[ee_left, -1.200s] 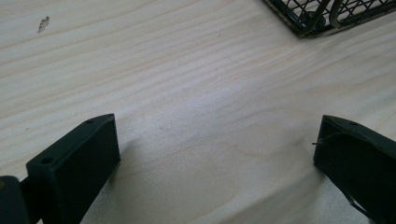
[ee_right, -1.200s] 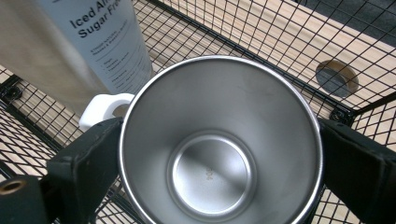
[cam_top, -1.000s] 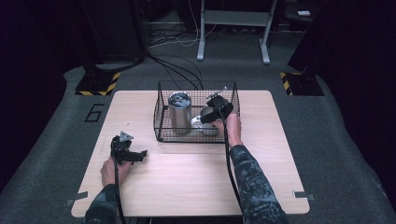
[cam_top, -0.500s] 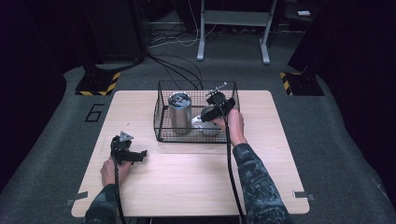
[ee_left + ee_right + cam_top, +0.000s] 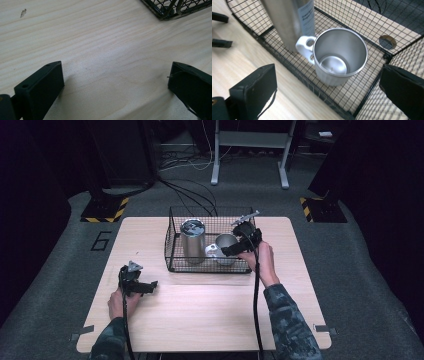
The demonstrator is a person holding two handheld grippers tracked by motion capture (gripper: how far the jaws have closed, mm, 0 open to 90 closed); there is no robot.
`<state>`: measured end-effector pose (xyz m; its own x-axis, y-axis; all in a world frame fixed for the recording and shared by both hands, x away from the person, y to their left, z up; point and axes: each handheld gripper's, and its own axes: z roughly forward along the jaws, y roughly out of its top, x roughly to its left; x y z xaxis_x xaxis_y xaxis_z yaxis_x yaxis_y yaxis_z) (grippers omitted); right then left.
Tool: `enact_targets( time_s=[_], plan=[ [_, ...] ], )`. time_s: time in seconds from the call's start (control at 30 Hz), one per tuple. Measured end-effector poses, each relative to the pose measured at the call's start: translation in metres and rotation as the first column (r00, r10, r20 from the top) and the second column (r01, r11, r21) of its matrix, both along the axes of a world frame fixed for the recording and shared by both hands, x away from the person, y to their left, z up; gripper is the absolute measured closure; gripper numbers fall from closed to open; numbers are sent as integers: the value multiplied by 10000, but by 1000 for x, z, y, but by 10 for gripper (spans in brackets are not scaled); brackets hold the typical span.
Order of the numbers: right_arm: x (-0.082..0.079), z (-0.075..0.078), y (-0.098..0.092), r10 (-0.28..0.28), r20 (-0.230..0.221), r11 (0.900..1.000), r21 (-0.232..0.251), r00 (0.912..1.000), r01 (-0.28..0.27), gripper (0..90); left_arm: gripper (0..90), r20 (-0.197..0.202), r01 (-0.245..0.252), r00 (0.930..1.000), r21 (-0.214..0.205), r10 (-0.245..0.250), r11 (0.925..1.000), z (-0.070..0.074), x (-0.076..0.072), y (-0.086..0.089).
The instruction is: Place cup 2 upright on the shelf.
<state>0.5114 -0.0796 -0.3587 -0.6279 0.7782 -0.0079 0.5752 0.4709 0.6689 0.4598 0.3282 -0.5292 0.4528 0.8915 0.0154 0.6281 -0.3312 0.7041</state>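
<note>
Right hand-held gripper (image 5: 327, 92) hovers spread above the mug (image 5: 338, 56).

You see the counter (image 5: 200, 315) lit from above while the floor around it stays dim. The steel mug (image 5: 339, 56) shows soft glare, and your near black jaws look blurred.

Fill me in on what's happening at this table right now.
A person at a wooden table holds a gripper in each hand. The right gripper hovers, jaws open, above a steel mug with a white handle that stands upright in a black wire basket, beside a tall steel canister. The mug is empty and not yet gripped. The left gripper rests open on the bare tabletop, off to the basket's near left, holding nothing.
</note>
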Motion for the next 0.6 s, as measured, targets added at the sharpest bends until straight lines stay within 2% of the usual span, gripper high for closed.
enact_targets(
  time_s=[0.03,0.07,0.17,0.3,0.37,0.47,0.57,0.6],
  plan=[
    [0,0,0,0,0,10000,0,10000,0,8,1,0,0,10000,0,0,10000,0,0,0],
    [-9,1,-6,35,99,10000,-16,9999,-35,9,0,0,1,10000,4,-1,10000,0,0,0],
    [-17,1,-13,54,122,10000,-25,9999,-53,10,1,2,3,10000,1,-3,10000,0,0,0],
    [-37,-3,-30,83,140,10000,8,9999,-83,14,1,4,-4,10000,-11,4,10000,0,0,0],
    [-40,-6,-33,84,169,10000,48,9998,-84,17,1,1,4,10000,2,-4,10000,0,0,0],
    [-53,-16,-47,10,63,10000,68,10000,-10,17,1,2,1,10000,-1,-1,10000,0,0,0],
    [-59,-24,-54,-137,78,9999,38,9999,137,16,1,3,-1,10000,-1,1,10000,0,0,0],
    [-65,-34,-62,-263,-9,9996,126,9997,264,15,1,11,3,10000,5,-3,10000,0,0,0]
  ],
)
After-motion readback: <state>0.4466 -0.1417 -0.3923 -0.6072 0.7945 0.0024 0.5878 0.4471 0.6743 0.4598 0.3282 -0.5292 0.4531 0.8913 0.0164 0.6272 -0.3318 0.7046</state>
